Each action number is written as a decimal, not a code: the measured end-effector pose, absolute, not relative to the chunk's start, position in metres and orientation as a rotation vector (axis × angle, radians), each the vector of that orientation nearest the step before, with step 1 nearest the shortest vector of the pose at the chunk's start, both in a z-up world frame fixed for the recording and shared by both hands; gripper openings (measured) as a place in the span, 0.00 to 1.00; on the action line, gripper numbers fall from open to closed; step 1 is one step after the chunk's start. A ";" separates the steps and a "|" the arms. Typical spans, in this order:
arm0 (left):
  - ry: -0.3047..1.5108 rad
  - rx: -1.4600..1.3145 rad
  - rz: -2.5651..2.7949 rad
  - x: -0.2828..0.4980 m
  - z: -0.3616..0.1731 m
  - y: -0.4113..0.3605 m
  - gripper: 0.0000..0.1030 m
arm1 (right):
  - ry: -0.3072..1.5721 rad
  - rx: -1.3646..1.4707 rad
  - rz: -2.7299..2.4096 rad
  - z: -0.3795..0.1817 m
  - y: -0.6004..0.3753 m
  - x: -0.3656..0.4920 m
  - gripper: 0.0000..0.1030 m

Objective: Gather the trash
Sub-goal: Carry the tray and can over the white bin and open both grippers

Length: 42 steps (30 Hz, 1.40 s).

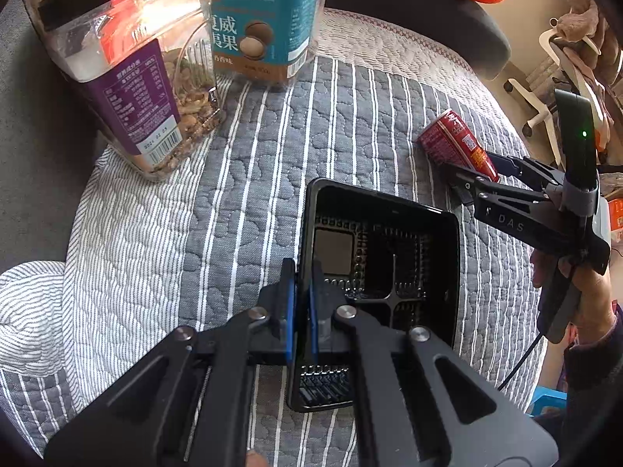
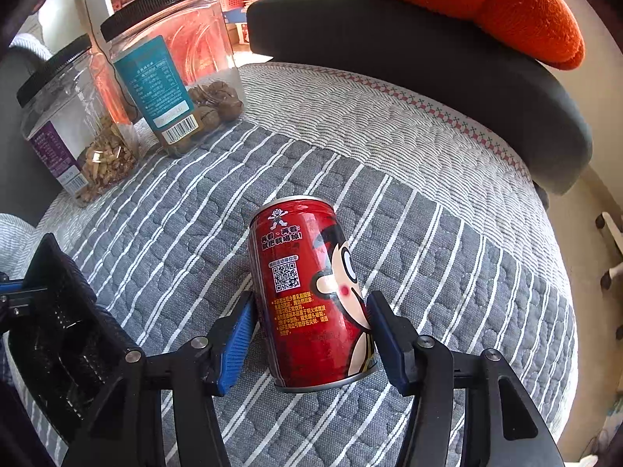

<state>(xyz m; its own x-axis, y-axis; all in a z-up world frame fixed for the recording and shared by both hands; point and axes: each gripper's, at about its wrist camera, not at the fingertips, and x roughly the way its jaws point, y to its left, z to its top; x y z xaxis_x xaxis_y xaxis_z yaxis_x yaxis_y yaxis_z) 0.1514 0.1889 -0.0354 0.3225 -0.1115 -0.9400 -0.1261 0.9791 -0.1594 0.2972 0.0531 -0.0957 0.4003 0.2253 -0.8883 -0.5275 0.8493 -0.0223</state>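
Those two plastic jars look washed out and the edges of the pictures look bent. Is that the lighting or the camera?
Both. Left wrist view: bright backlight glares off the jars, and the quilt stripes bow from the fisheye lens. Right wrist view: the red can is sharp with mild sheen, and the corners go black.

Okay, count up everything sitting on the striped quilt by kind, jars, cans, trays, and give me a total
Clear plastic jars with black lids: 2, the purple-label jar and the teal-label jar.
Red drink cans: 1, the red can, between the right claw fingers.
Black plastic trays: 1, the black tray, its wall pinched by the left claw.
Total: 4
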 end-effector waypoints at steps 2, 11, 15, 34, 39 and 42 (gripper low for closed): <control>1.245 -0.221 0.003 0.151 -0.034 0.184 0.07 | 1.050 -0.261 0.458 -0.097 0.040 0.288 0.56; 1.233 -0.258 -0.053 0.149 -0.025 0.161 0.07 | 1.030 -0.097 0.294 -0.088 -0.016 0.246 0.56; 1.209 -0.274 -0.071 0.147 -0.017 0.154 0.07 | 1.005 -0.076 0.251 -0.076 -0.032 0.231 0.54; 1.157 -0.322 -0.200 0.153 0.001 0.101 0.07 | 0.849 0.002 0.075 0.009 -0.134 0.167 0.52; 1.153 -0.310 -0.225 0.156 0.003 0.083 0.07 | 0.794 0.027 0.001 0.034 -0.173 0.156 0.52; 1.154 -0.303 -0.243 0.158 0.003 0.070 0.07 | 0.769 0.050 -0.055 0.042 -0.202 0.151 0.52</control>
